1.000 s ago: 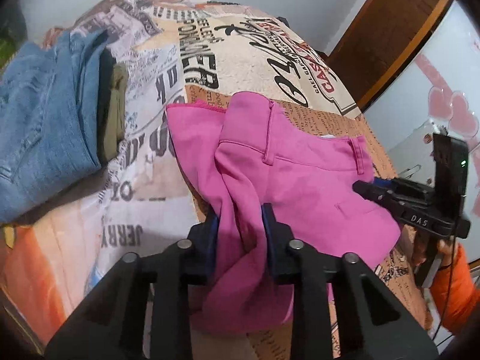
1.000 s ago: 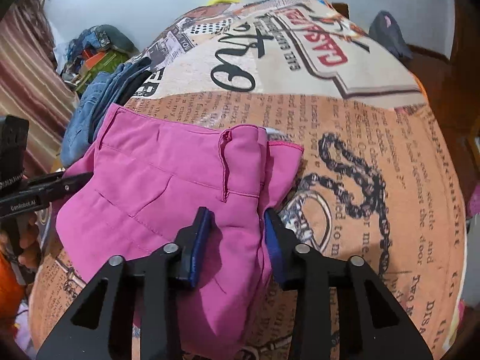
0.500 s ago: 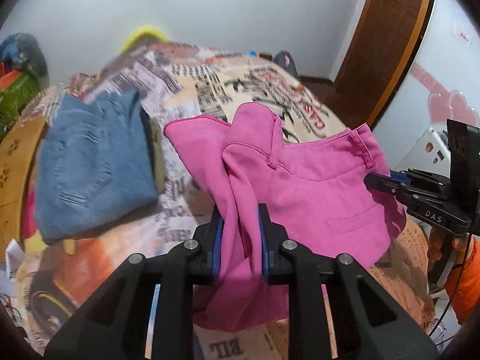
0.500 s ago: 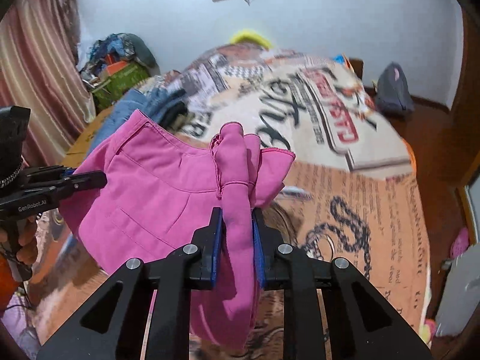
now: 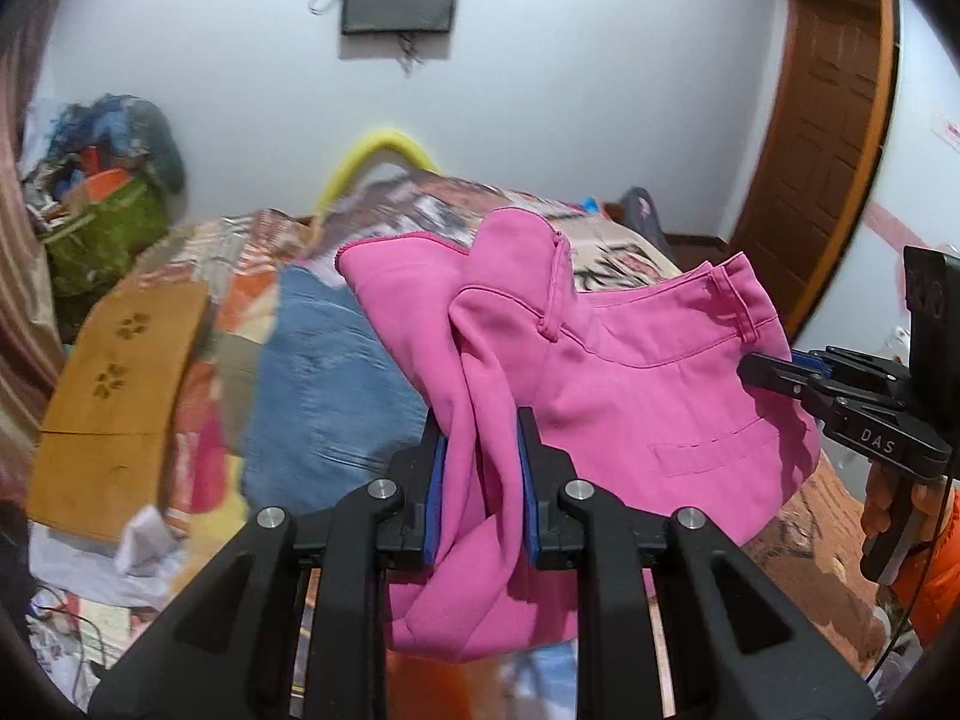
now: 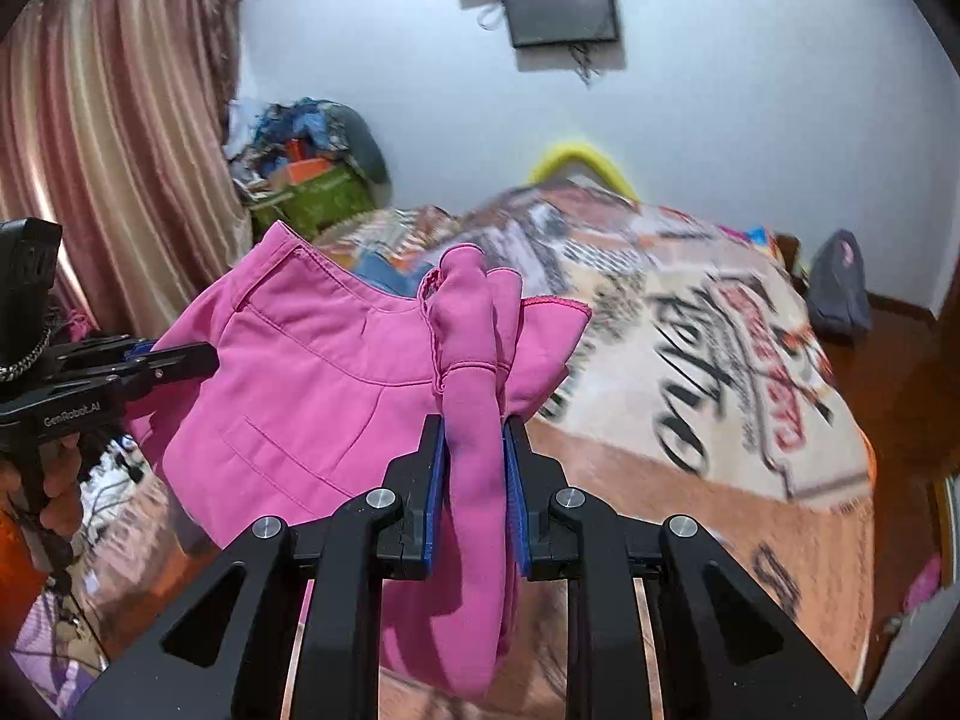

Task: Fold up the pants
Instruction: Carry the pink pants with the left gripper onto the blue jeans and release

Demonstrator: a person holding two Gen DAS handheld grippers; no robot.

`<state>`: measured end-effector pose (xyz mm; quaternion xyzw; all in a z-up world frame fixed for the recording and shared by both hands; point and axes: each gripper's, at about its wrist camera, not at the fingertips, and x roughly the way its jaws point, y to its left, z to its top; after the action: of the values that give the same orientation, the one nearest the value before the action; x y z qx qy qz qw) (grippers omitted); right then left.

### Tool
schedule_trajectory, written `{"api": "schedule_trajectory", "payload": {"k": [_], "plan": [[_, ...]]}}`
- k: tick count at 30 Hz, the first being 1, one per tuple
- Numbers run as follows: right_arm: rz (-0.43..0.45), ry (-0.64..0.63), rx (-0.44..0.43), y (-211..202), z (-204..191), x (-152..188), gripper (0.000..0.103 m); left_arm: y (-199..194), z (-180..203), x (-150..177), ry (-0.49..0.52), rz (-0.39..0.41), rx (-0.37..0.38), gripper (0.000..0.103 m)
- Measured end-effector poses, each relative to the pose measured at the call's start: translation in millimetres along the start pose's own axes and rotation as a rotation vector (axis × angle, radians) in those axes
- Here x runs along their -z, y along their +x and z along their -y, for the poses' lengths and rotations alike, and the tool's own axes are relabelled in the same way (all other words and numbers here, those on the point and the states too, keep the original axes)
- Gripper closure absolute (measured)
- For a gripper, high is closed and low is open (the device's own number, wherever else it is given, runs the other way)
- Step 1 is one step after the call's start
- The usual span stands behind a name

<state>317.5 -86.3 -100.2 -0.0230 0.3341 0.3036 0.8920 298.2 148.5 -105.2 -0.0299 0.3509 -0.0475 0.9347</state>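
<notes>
Pink pants held in the air over the bed

Above the bed with the printed newspaper-pattern cover (image 6: 690, 360), the bright pink cotton pants (image 5: 630, 396) hung bunched, unfolded; left tongs (image 5: 480, 480) and right tongs (image 6: 474, 480) were each clamped on the waistband, so folding looked barely begun.

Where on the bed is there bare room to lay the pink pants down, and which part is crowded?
Free: the printed bedspread to the right of the pink pants, toward the grey bag. Crowded: the left side, where folded jeans lie beside a cardboard sheet. Both the left gripper and right gripper are clamped on the pants.
</notes>
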Motion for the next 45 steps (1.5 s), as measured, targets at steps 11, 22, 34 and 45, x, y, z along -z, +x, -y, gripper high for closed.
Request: {"api": "schedule_trajectory", "payload": {"k": [11, 22, 34, 45], "plan": [[0.038, -0.076, -0.068, 67, -52, -49, 0.086, 15, -86, -17, -0.073, 0.042, -0.094, 0.083], [-0.024, -0.099, -0.054, 148, -54, -60, 0.086, 101, -138, -16, -0.110, -0.032, -0.100, 0.082], [-0.167, -0.063, -0.035, 225, -32, -40, 0.083, 172, -158, 18, -0.143, -0.146, -0.116, 0.077], [-0.219, -0.080, 0.015, 204, -29, -47, 0.070, 136, -150, 13, -0.142, -0.148, -0.192, 0.064]]}}
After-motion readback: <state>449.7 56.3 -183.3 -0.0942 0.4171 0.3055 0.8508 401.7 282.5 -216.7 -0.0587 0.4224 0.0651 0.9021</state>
